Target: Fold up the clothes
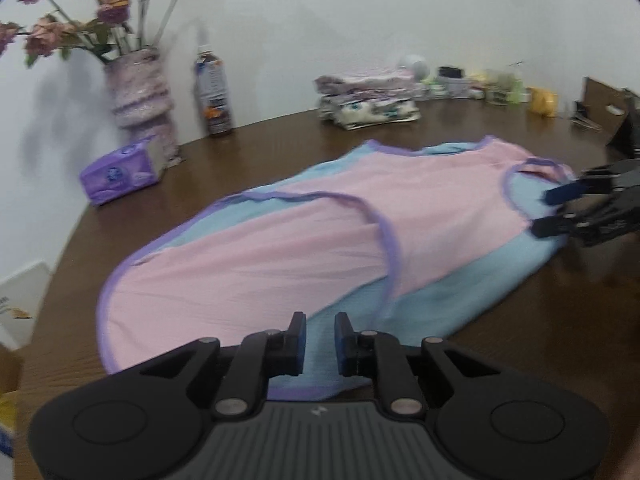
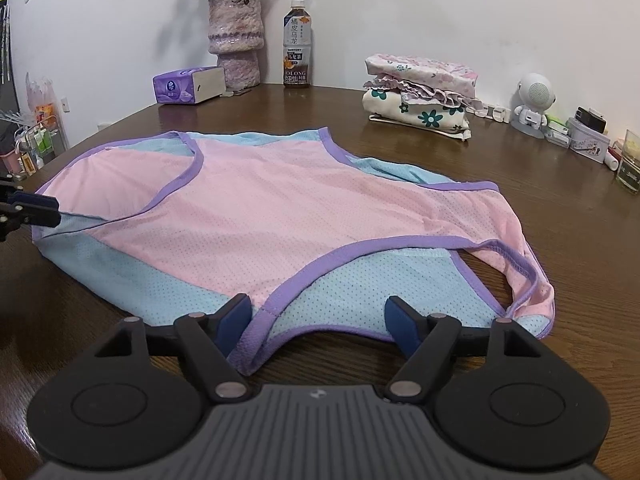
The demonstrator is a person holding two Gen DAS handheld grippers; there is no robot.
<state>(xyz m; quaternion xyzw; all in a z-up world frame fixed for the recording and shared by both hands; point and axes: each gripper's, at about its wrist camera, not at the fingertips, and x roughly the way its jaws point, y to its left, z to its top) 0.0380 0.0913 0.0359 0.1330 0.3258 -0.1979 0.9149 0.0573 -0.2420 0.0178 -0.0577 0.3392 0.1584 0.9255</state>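
Observation:
A pink and light-blue sleeveless garment (image 1: 280,240) (image 2: 280,208) with purple trim lies spread flat on the brown table (image 2: 560,208). My left gripper (image 1: 320,344) is at one blue end of it. Its jaws stand close together with blue fabric in the narrow gap. In the right wrist view the left gripper (image 2: 40,211) has the garment's edge drawn up into it. My right gripper (image 2: 318,320) is wide open at the opposite end, its fingers either side of the purple-trimmed armhole edge. The left wrist view shows the right gripper (image 1: 548,210) at the far right, open.
Along the back wall stand a vase of flowers (image 2: 236,36), a tea bottle (image 2: 297,48) and a purple tissue pack (image 2: 186,86). A stack of folded clothes (image 2: 420,92) sits behind the garment. A white figurine (image 2: 534,98), a tin and a glass (image 2: 630,164) crowd the back right.

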